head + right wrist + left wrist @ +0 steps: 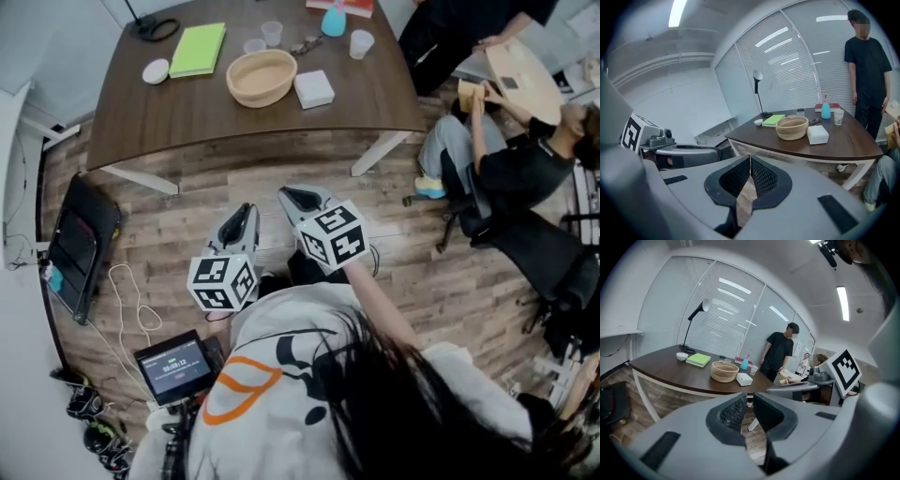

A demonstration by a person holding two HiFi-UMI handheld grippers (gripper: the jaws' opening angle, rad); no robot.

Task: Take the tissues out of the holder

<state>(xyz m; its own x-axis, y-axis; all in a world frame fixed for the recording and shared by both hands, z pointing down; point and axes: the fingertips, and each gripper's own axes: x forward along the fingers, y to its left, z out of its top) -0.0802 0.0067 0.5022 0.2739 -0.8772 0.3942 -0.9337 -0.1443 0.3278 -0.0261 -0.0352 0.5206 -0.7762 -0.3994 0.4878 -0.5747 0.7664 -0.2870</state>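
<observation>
The tissue holder, a white box (313, 88), sits on the dark wooden table (169, 108) beside a woven basket (262, 77); no tissue sticks out that I can make out. It shows in the left gripper view as the white box (744, 378) and in the right gripper view as the white box (817, 134). Both grippers hang over the floor, well short of the table's near edge. My left gripper (247, 212) (750, 401) stands a narrow slit open with nothing in it. My right gripper (298, 195) (750, 161) is shut, empty, its tips touching.
On the table are a green notebook (199, 49), a small white bowl (156, 70), plastic cups (361, 43), a blue bottle (334, 21) and a desk lamp (698, 310). People sit at the right (506, 169); one stands behind the table (867, 70). A black case (82, 246) and a timer screen (174, 366) lie at the left.
</observation>
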